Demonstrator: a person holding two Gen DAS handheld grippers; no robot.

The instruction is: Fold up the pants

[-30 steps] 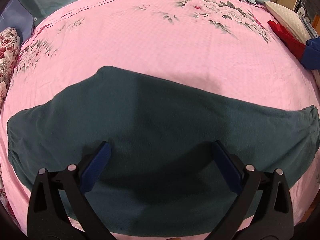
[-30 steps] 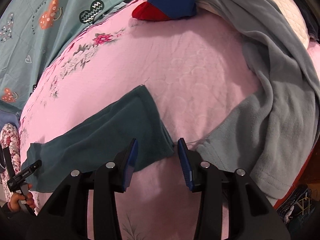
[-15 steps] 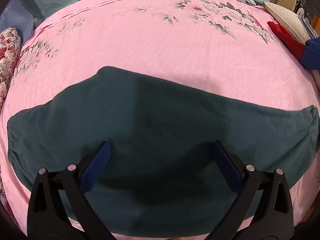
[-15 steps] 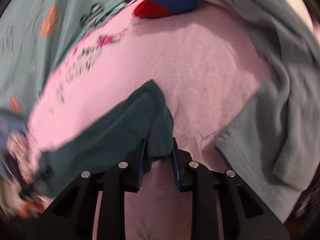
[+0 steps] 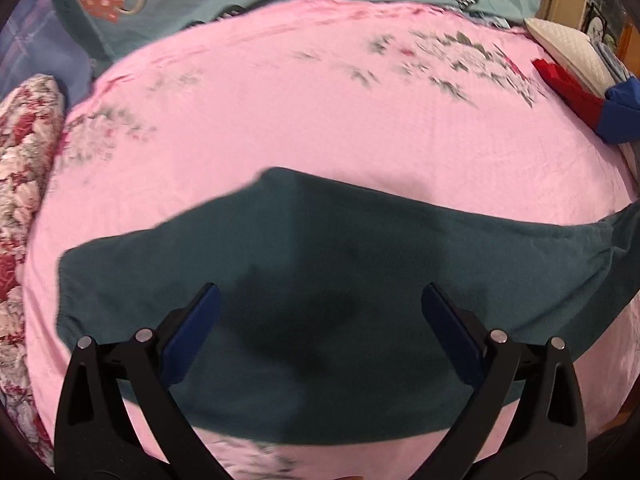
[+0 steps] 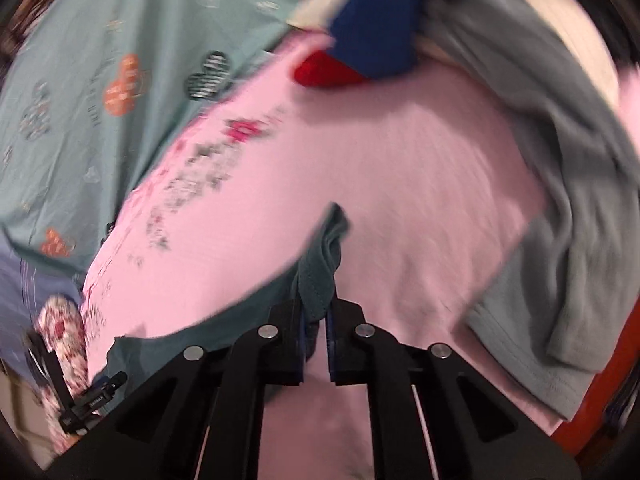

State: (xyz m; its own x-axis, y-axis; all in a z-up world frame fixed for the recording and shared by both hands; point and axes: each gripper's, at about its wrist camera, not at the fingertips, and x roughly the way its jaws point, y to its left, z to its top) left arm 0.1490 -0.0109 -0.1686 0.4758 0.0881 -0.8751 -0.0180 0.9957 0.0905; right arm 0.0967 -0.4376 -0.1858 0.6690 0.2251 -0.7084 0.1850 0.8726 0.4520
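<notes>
Dark teal pants (image 5: 320, 264) lie flat across a pink floral bedsheet (image 5: 320, 112). My left gripper (image 5: 320, 320) hangs open above their middle, its blue pads wide apart and empty. My right gripper (image 6: 316, 320) is shut on the leg end of the pants (image 6: 320, 264) and holds it lifted off the sheet, the cloth bunched up between the pads. In the left wrist view that end rises at the far right (image 5: 624, 240). The right wrist view is blurred.
A grey garment (image 6: 580, 240) lies heaped to the right of my right gripper. Red and blue clothes (image 6: 360, 40) and a white pillow (image 5: 568, 44) sit at the bed's far corner. A teal patterned cover (image 6: 100, 80) lies behind. A floral quilt (image 5: 24, 152) is at left.
My right gripper closed on the leg end of the pants and lifted it. My left gripper pulled back a little, still open.
</notes>
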